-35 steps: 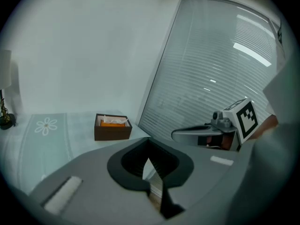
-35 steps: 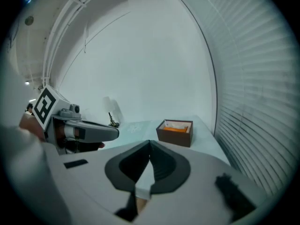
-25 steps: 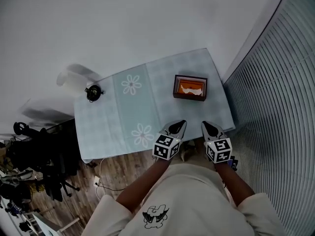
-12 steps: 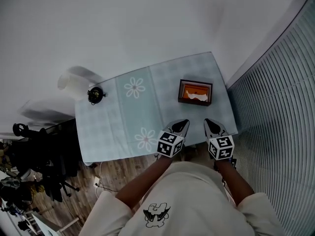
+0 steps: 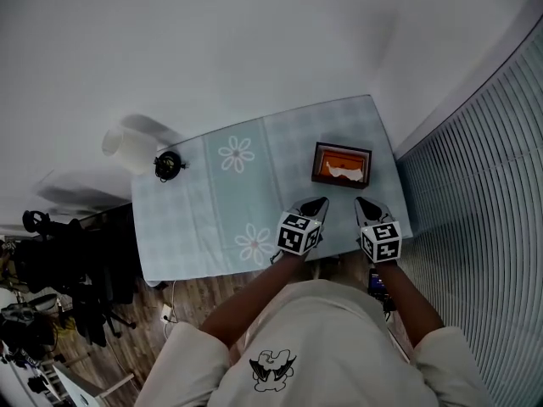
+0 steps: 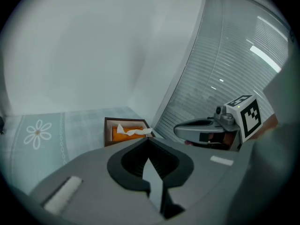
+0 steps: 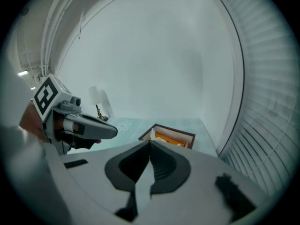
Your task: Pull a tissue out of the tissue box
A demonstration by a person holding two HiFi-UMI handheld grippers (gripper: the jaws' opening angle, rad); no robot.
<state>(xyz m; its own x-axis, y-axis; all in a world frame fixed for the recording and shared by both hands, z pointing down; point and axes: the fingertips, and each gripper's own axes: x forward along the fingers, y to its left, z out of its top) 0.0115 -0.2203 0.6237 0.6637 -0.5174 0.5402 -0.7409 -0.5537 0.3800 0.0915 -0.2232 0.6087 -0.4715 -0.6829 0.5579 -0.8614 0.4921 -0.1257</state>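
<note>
A dark wooden tissue box (image 5: 342, 165) with an orange lining stands near the table's right end, and a white tissue (image 5: 344, 172) sticks out of its top. My left gripper (image 5: 318, 202) and right gripper (image 5: 363, 202) hover side by side over the table's near edge, a short way from the box and not touching it. Both point at the box with their jaws shut and nothing between them. In the left gripper view the box (image 6: 125, 131) lies just beyond the closed tips (image 6: 149, 139). The right gripper view shows the box (image 7: 168, 136) ahead of its own tips (image 7: 150, 141).
A pale blue checked cloth with daisy prints covers the table (image 5: 212, 202). A small black object (image 5: 167, 164) and a white cylinder (image 5: 127, 147) sit at the far left corner. Slatted blinds (image 5: 484, 227) run along the right. Dark equipment (image 5: 59, 278) stands on the floor at left.
Both grippers have moved forward and slightly down over the table's near edge, closer to the tissue box. Their jaws have stayed shut.
</note>
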